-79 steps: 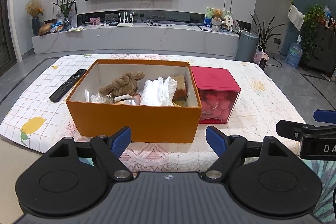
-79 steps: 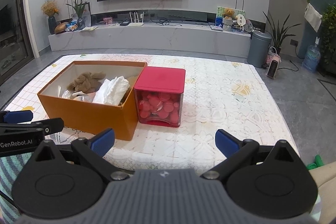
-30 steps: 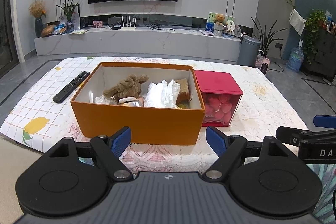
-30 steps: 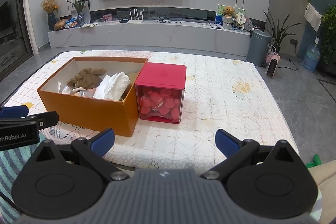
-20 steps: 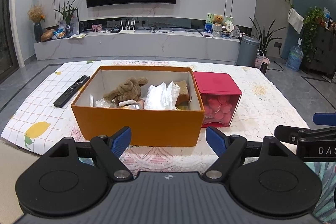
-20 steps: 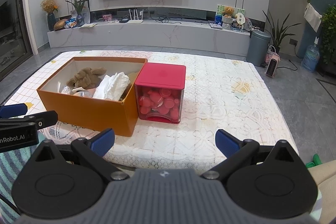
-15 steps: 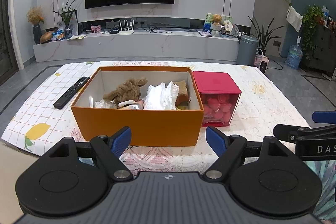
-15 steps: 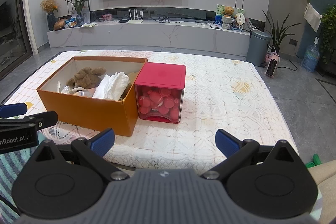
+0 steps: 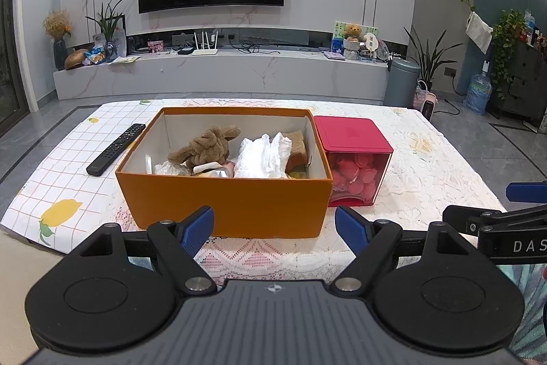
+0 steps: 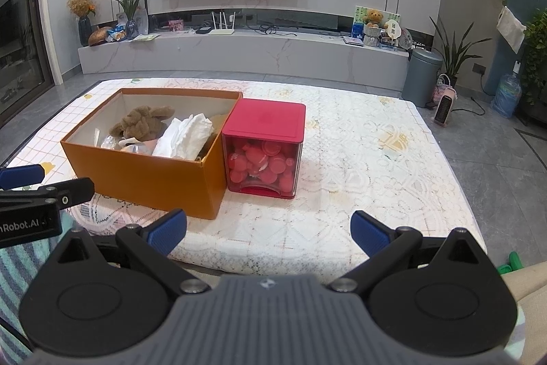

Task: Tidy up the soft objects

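An orange box (image 9: 225, 204) (image 10: 143, 173) stands on the table and holds a brown plush toy (image 9: 205, 147) (image 10: 142, 122), white crumpled cloth (image 9: 263, 156) (image 10: 184, 135), a tan sponge-like piece (image 9: 297, 146) and small wrapped items. My left gripper (image 9: 274, 226) is open and empty, just in front of the box. My right gripper (image 10: 268, 231) is open and empty, near the table's front edge, to the right of the box.
A red-lidded clear cube (image 9: 354, 159) (image 10: 265, 147) full of red round pieces stands against the box's right side. A black remote (image 9: 116, 148) lies left of the box. The table has a patterned cloth (image 10: 376, 159). A TV wall and shelf lie behind.
Both grippers stay open and empty. The left view has shifted slightly, drawing back and rising a little from the box. The right view is almost unchanged.
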{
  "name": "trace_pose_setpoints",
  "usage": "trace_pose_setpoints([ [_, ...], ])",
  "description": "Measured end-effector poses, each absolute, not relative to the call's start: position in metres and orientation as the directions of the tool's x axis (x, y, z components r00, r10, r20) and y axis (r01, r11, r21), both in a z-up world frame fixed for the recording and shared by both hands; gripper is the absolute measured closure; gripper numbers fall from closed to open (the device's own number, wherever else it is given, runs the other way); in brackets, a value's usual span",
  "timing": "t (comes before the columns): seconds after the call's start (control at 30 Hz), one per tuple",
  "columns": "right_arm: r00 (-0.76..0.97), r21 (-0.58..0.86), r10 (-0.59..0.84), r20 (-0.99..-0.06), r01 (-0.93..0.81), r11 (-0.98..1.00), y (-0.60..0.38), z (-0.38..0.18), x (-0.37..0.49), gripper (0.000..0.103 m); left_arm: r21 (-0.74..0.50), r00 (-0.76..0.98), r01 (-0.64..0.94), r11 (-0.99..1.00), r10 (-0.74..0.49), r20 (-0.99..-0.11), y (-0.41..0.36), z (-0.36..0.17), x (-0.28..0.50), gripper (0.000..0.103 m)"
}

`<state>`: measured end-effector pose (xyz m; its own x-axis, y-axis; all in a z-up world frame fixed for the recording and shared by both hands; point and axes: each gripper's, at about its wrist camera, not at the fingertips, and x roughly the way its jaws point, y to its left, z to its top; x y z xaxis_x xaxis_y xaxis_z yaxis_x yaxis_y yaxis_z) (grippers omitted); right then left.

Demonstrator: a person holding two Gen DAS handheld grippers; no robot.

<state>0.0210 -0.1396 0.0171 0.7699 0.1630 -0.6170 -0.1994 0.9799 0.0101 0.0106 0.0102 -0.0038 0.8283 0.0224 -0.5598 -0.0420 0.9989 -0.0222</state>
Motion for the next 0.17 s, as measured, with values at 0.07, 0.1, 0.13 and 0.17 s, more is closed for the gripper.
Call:
trace_pose_setpoints([
  [0.07,0.770,0.009,0.162,-0.617,-0.199,0.980,-0.1392,0.0170,0.0211,0.003,-0.023,0.828,-0.042,0.999,0.022,-0.560,0.0101,-0.0038,0.0105,0.009],
  [0.1,0.769,0.010,0.163,-0.618,-0.199,0.980,-0.1392,0.0171,0.0211,0.003,-0.022,0.828,-0.043,0.999,0.023,-0.560,0.0100,-0.0038,0.0105,0.009],
  [0.13,0.769,0.010,0.163,-0.618,-0.199,0.980,-0.1393,0.0169,0.0211,0.003,-0.022,0.828,-0.044,0.999,0.024,-0.560,0.0098,-0.0038,0.0106,0.009],
  [0.17,0.768,0.010,0.163,-0.619,-0.200,0.980,-0.1389,0.0170,0.0214,0.003,-0.023,0.828,-0.043,0.999,0.023,-0.560,0.0101,-0.0038,0.0106,0.009],
])
